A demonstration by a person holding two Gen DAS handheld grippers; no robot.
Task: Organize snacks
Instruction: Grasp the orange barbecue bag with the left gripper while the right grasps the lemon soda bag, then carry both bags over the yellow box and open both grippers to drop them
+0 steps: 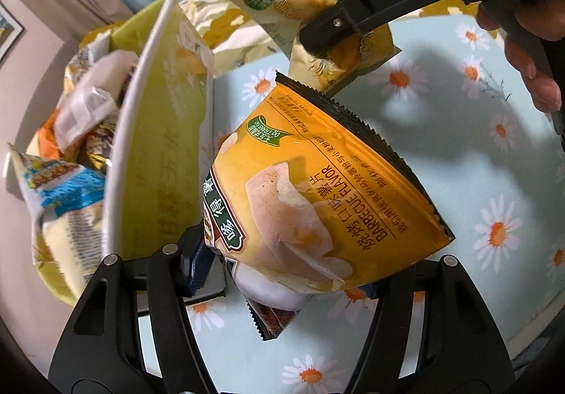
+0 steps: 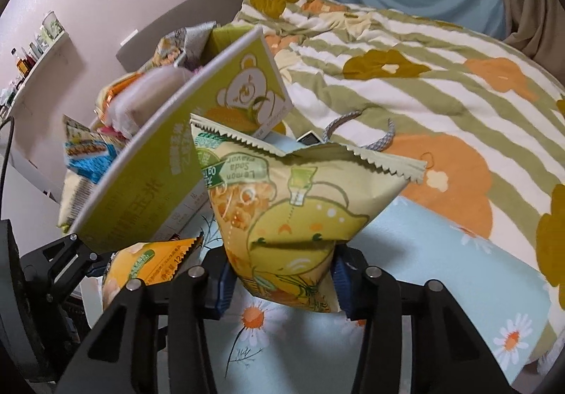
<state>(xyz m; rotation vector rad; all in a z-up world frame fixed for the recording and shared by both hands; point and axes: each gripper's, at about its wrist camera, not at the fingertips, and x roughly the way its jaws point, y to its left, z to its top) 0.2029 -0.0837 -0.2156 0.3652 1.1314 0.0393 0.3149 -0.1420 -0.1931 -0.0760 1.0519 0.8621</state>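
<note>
- The left gripper (image 1: 282, 282) has its fingers clamped on the lower end of an orange barbecue chip bag (image 1: 317, 189). The bag stands up and away from the fingers and hangs clear of the daisy-print sheet (image 1: 476, 154).
- The right gripper (image 2: 280, 282) has its blue-padded fingers (image 2: 222, 288) pinched on the bottom of a pale green lemon-soda snack bag (image 2: 293, 203), whose serrated top seal points up and away.
- The relation that matters: the green carton (image 1: 159, 132), already stuffed with packets, sits to the left of both bags. The orange bag hangs just beside its near wall, so the left hand looks the nearer. In my judgement each bag must rise above the carton's white rim and travel leftward before release.
- Both bags are glossy, crinkly film pouches puffed with air, with zigzag-cut seals; they should flex and sway in a pinch hold.
- The carton is stiff printed card with a bear motif; beyond it lies a soft striped floral quilt (image 2: 423, 83) on the bed.
</note>
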